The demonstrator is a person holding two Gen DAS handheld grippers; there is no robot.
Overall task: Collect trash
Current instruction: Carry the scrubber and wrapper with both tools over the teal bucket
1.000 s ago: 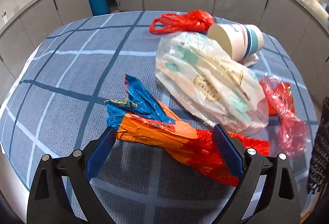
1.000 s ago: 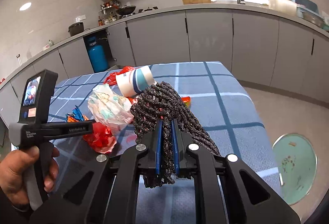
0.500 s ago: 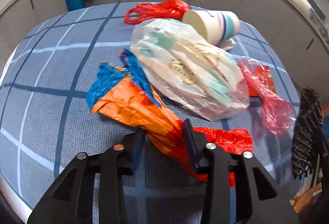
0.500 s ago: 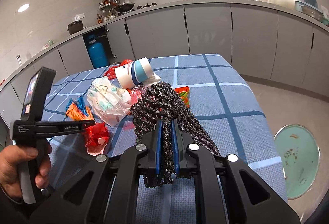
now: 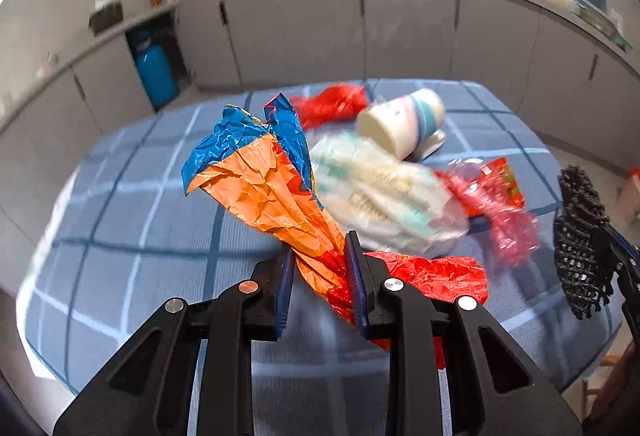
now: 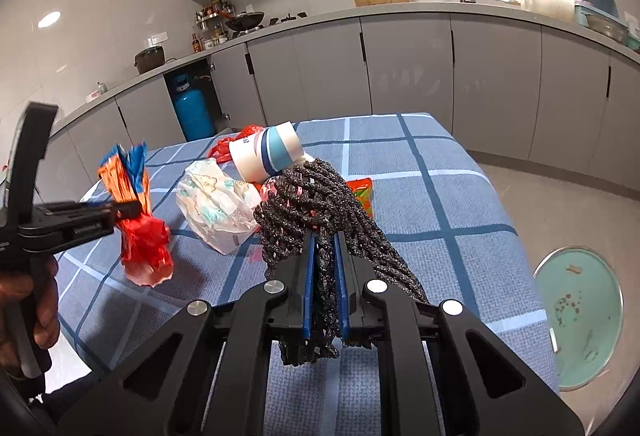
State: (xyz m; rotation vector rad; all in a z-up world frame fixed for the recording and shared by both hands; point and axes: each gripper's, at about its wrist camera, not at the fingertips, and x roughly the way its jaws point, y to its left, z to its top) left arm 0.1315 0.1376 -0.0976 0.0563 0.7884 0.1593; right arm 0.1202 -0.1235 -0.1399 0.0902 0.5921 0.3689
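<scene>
The crumpled orange, blue and red snack wrapper (image 5: 276,195) is up off the table, pinched around its twisted middle by the left gripper (image 5: 320,288), whose blue-padded jaws are drawn in tight on the foil so the orange and blue end fans out above and the red end droops below. Grabbing it at the waist looks sensible to me: the foil bunches there, so the pads have something to bite on. From the other side the same wrapper (image 6: 136,211) hangs clear of the cloth, with nothing beneath it but the checked blue tablecloth (image 6: 432,195). The right gripper (image 6: 324,292) is clamped on a dark, glittery mesh bag (image 6: 320,211), its folds spilling over both sides of the jaws; I take it for the sack the trash goes into, held out to the side of the table, but its mouth is not visible. On the table lie the rest of the pickings: a clear printed plastic bag (image 5: 384,195), a paper cup (image 5: 404,119) tipped on its side just behind it, a red plastic bag (image 5: 332,103) at the far edge, and a pinkish-red wrapper (image 5: 500,211) near the right edge. On the floor to the right sits a round green bin (image 6: 580,320). Only one piece is lifted, so most of the job remains.
</scene>
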